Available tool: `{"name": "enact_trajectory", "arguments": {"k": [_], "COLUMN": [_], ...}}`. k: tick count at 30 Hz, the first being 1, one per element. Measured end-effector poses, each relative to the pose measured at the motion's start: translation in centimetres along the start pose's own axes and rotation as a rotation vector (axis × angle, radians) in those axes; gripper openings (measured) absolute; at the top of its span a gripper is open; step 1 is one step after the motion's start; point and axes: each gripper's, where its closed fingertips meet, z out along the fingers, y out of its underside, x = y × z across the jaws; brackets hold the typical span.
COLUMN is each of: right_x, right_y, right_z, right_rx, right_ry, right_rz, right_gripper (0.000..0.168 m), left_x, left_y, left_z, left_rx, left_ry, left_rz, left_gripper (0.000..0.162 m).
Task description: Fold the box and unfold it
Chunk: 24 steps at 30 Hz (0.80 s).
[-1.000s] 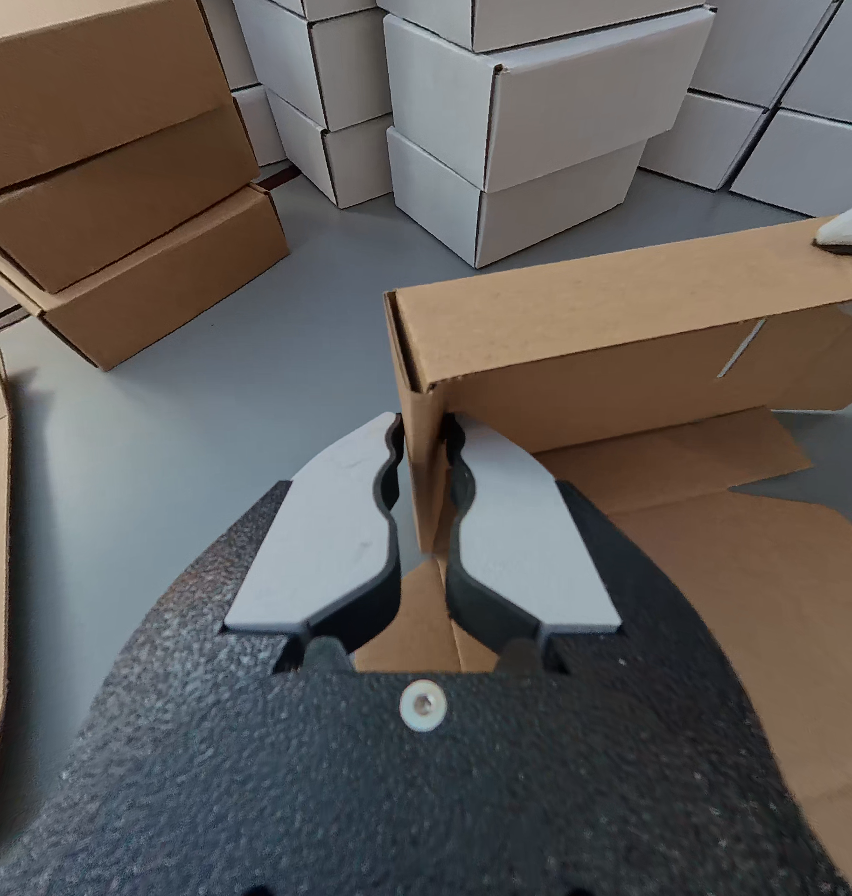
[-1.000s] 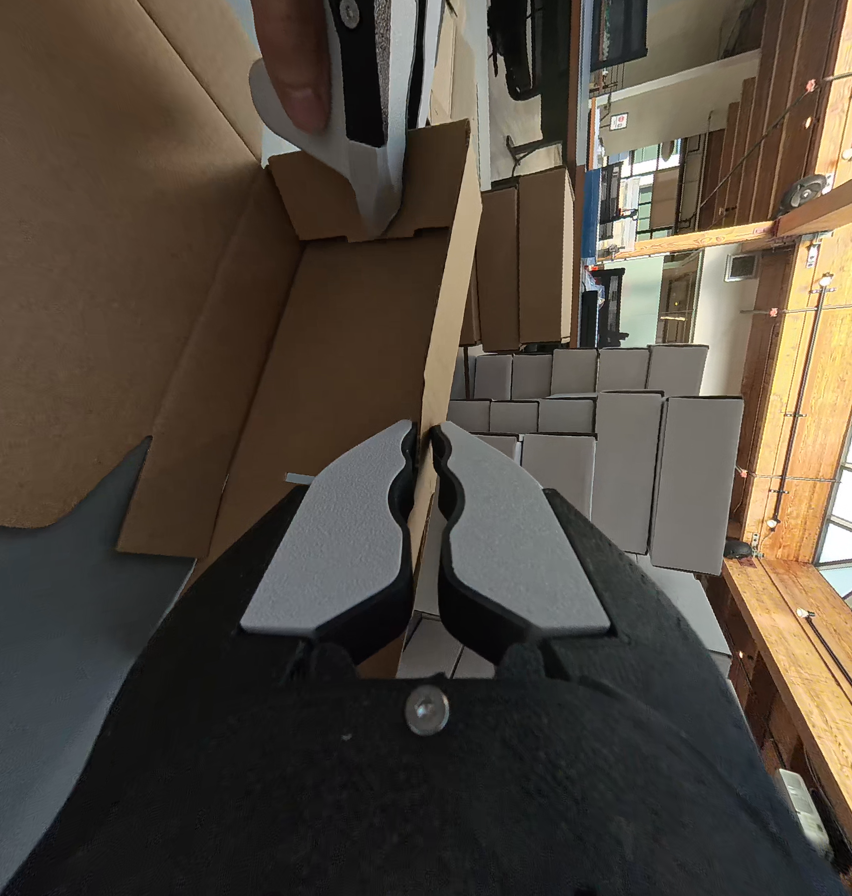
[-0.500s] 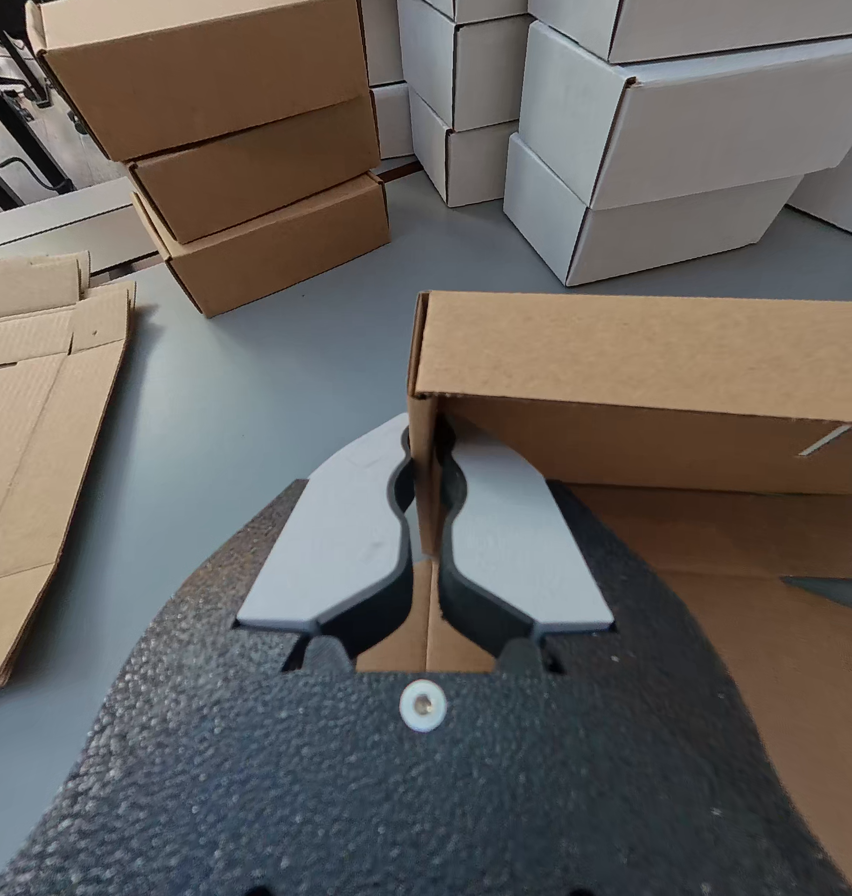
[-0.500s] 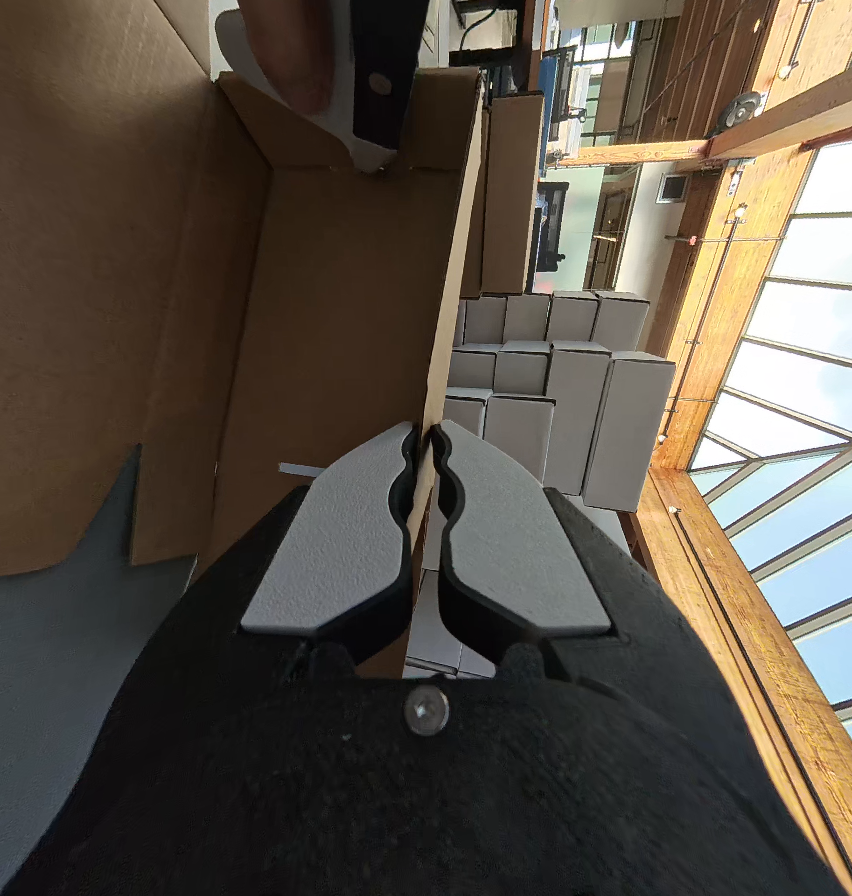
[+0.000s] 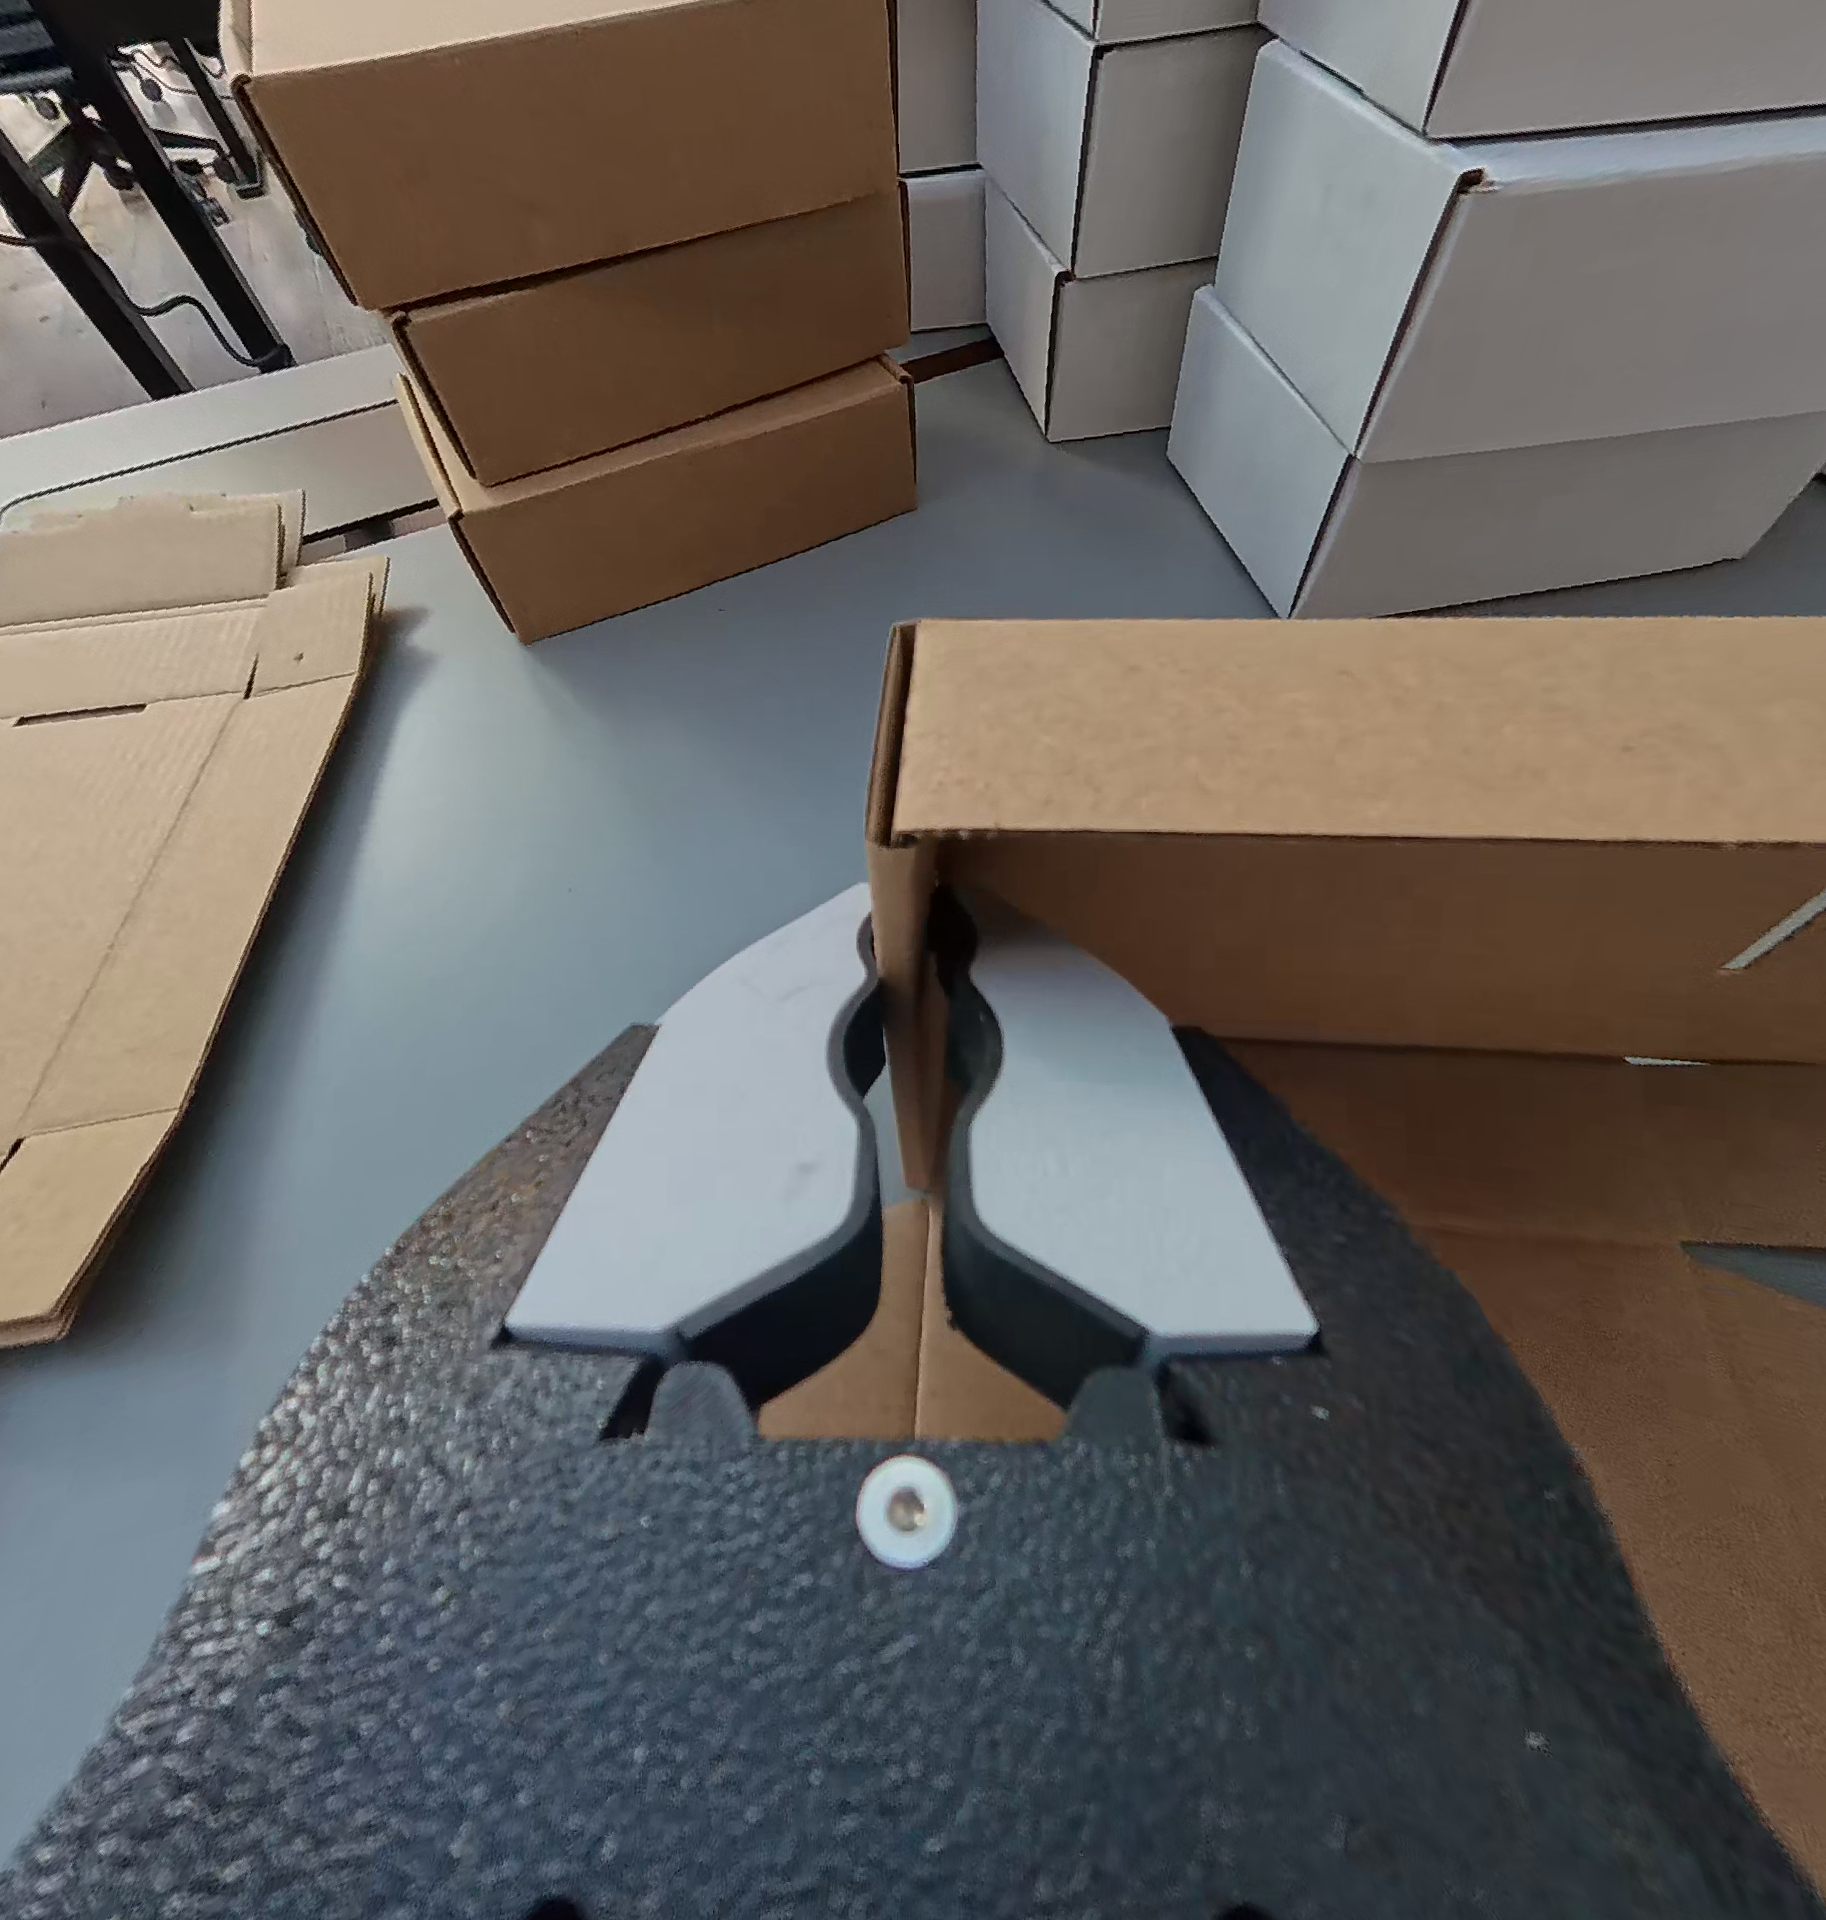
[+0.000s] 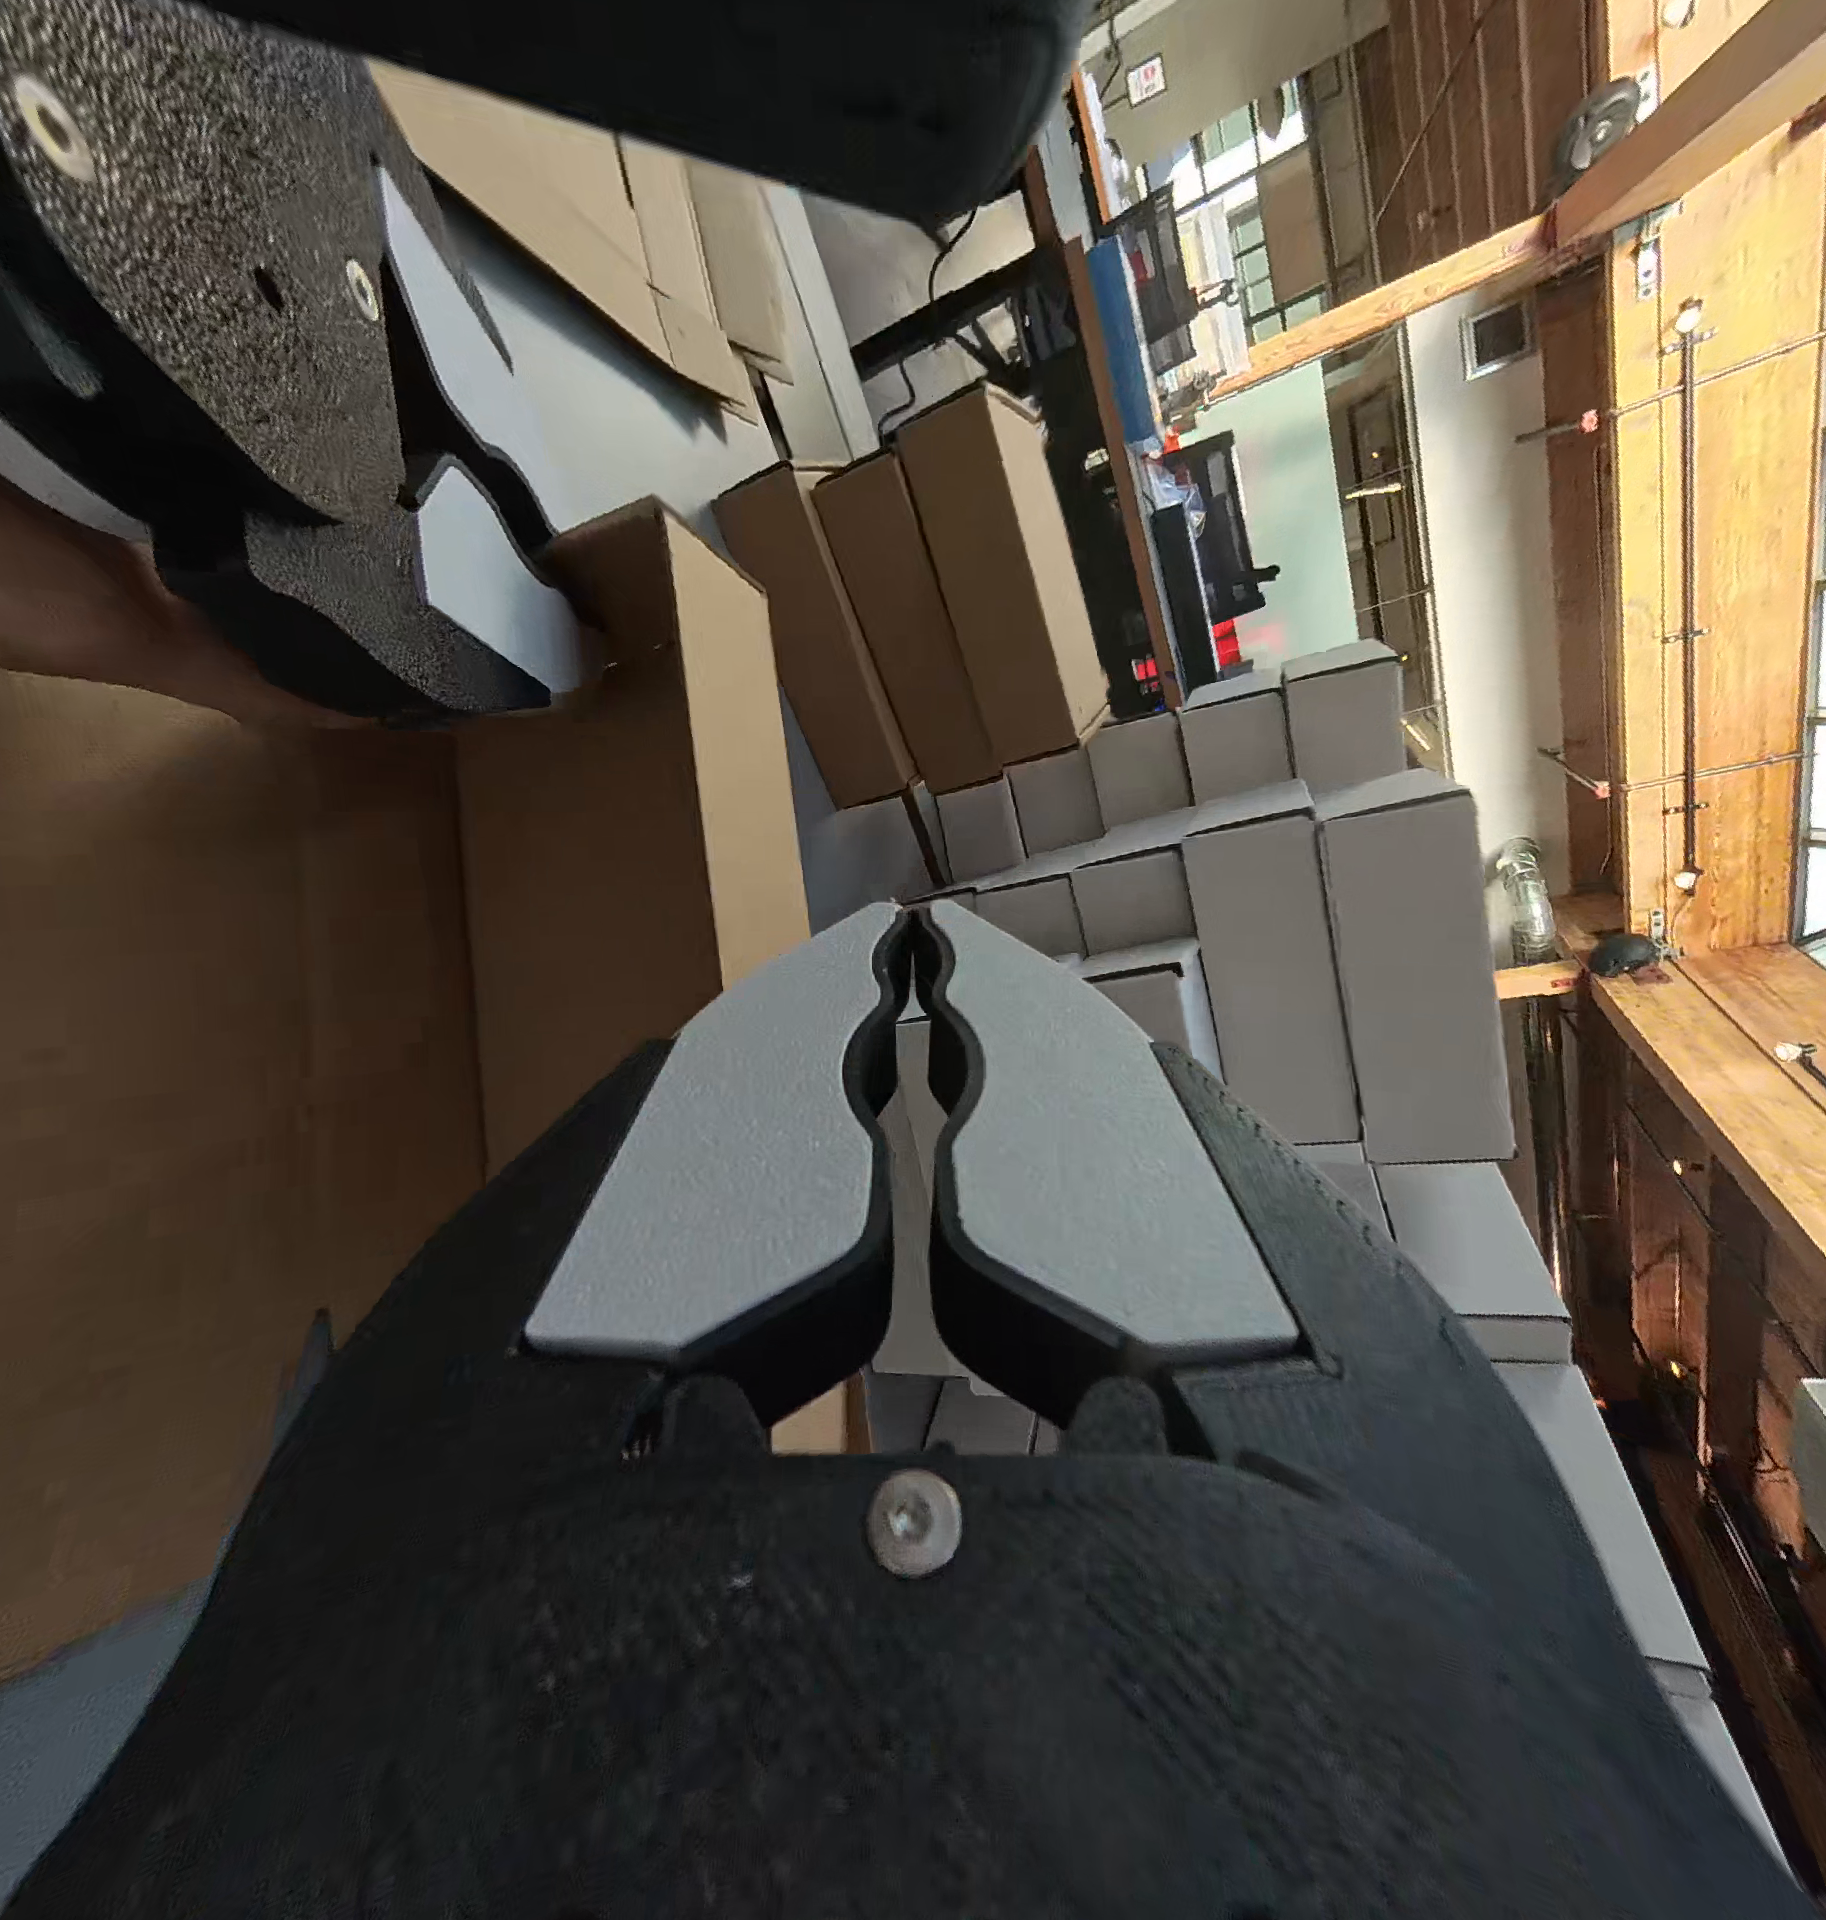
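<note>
The right gripper (image 6: 911, 920) has let go of the raised wall it pinched half a second ago; its jaws now meet on nothing, just beside the wall's edge. The left gripper (image 5: 914, 935) keeps its jaws clamped on the upright end flap of the half-folded brown corrugated cardboard box (image 5: 1408, 748), which sits on the grey desk (image 5: 576, 883) near its middle. So one wall stands alone; folding is probably midway. Behind are three stacked closed brown boxes (image 5: 628, 343), at least six white cardboard boxes (image 5: 1511, 343), and one pile of flat brown blanks (image 5: 109, 883) at the left edge.
</note>
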Motion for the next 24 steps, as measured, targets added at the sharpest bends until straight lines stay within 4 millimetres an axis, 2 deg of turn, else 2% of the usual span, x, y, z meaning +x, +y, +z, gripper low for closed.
{"name": "enact_trajectory", "arguments": {"k": [2,4,9,11,14,18,21,24], "right_x": [-1.8,-2.9,-3.0,-2.3,-0.5,2.7,3.0,3.2], "right_y": [0.7,1.1,1.2,0.9,-0.3,1.4,2.7,2.8], "right_z": [1.2,1.6,1.7,1.3,-0.8,-3.8,-3.3,-2.6], "right_rx": [-0.073,-0.121,-0.128,-0.096,0.009,0.027,0.000,0.003], "right_ry": [-0.063,-0.081,-0.020,0.048,0.180,0.360,0.354,0.366], "right_rz": [-0.025,-0.089,-0.107,-0.127,-0.040,0.078,0.096,0.089], "right_gripper": [0.000,0.000,0.000,0.000,0.000,0.000,0.000,0.000], "left_x": [-0.1,-0.1,-0.1,-0.1,-0.6,-2.4,-3.7,-4.5], "left_y": [0.0,0.0,0.1,0.1,0.0,0.0,-0.6,-2.0], "left_z": [0.0,-0.1,0.0,-0.1,-0.3,-1.0,-1.9,-3.1], "left_rx": [0.000,-0.001,-0.005,-0.004,0.007,0.029,0.051,0.093], "left_ry": [-0.014,-0.024,-0.023,-0.016,-0.035,-0.055,-0.082,-0.099], "left_rz": [0.004,0.012,0.011,0.006,-0.026,-0.132,-0.180,-0.196], "left_gripper": [0.006,0.006,0.006,0.006,0.006,0.005,0.005,0.004]}}
